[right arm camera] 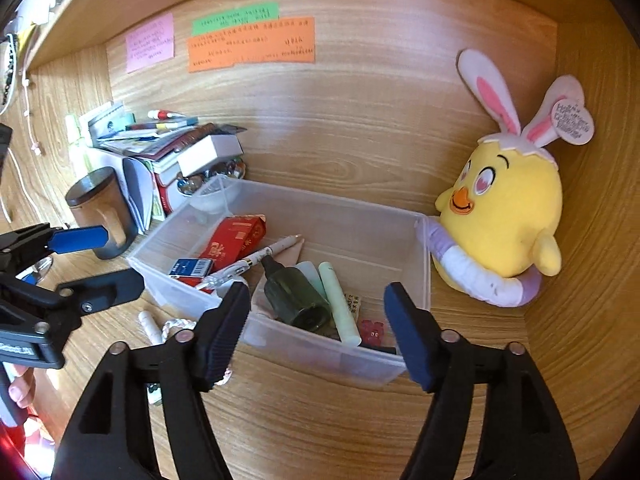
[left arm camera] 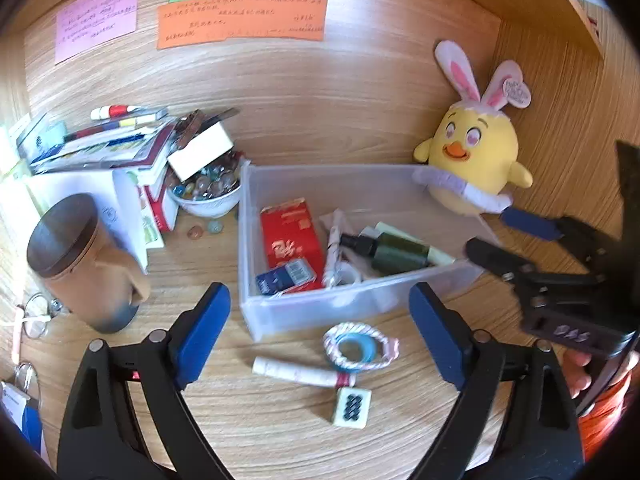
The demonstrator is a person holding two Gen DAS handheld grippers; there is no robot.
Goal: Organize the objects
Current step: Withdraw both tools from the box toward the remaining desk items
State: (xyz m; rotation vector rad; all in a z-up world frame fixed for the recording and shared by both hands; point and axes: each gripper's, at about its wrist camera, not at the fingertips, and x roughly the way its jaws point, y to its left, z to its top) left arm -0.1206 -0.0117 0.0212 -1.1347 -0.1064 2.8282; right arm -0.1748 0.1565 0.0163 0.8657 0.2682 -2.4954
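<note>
A clear plastic bin (left arm camera: 320,170) (right arm camera: 328,200) on the wooden desk holds a red box (left arm camera: 290,236), a small blue box (left arm camera: 286,276), a pen (right arm camera: 256,258), a dark green bottle (right arm camera: 296,296) and a pale green tube (right arm camera: 338,300). In front of it lie a white tube (left arm camera: 300,372), a blue tape ring (left arm camera: 356,348) inside a rope loop, and a mahjong tile (left arm camera: 352,406). My left gripper (left arm camera: 316,296) (right arm camera: 108,260) hovers open above the bin's near left corner, holding nothing. My right gripper (right arm camera: 318,296) (left arm camera: 508,240) is open and empty over the bin's right end.
A yellow plush chick (left arm camera: 476,152) (right arm camera: 504,216) leans in the right corner against the bin. To the bin's left stand a bowl of marbles (left arm camera: 206,192), a stack of books (left arm camera: 100,144) and a lidded brown mug (left arm camera: 80,264). Coloured notes (left arm camera: 240,20) hang on the back panel.
</note>
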